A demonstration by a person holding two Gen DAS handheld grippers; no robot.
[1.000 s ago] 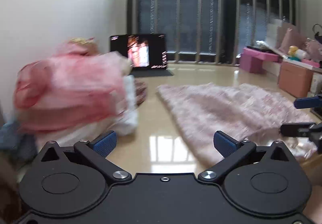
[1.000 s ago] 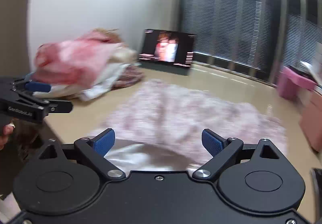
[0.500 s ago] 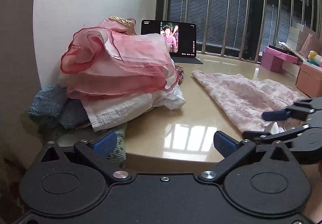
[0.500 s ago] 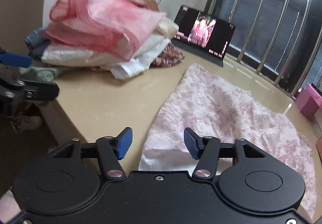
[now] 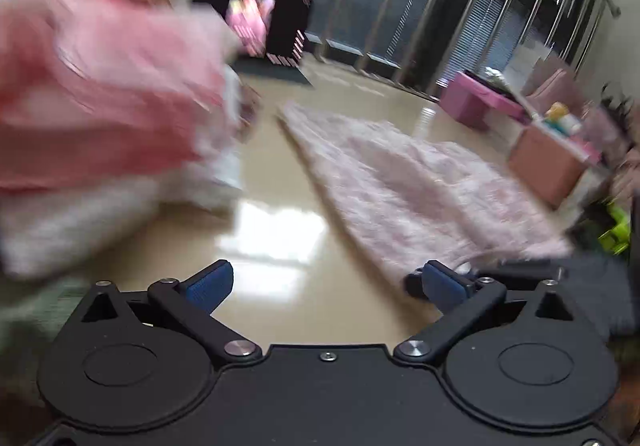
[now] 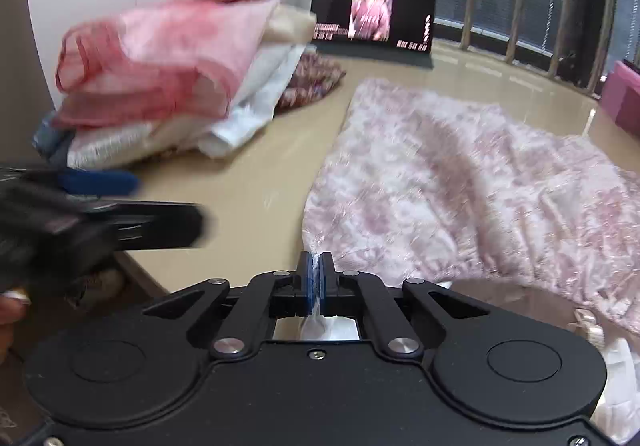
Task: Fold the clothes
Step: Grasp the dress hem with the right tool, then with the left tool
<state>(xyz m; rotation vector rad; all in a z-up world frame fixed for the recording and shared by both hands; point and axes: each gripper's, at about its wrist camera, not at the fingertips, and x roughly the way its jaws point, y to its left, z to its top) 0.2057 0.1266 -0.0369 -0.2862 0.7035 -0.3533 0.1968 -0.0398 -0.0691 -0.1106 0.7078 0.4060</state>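
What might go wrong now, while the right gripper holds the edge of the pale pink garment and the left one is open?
1. The right gripper pinches only a thin bit of the pale pink garment hem; a pull might slip it free.
2. The left gripper is open and blurred with motion; it may miss the hem.
3. The garment lies near the pile of clothes; a wide fold might drag against it.

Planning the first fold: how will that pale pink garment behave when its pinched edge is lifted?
Probably floppy: the garment lies flat and rumpled on the table. Likely light: the right gripper pinches only a thin edge. The rest would likely trail and drag.
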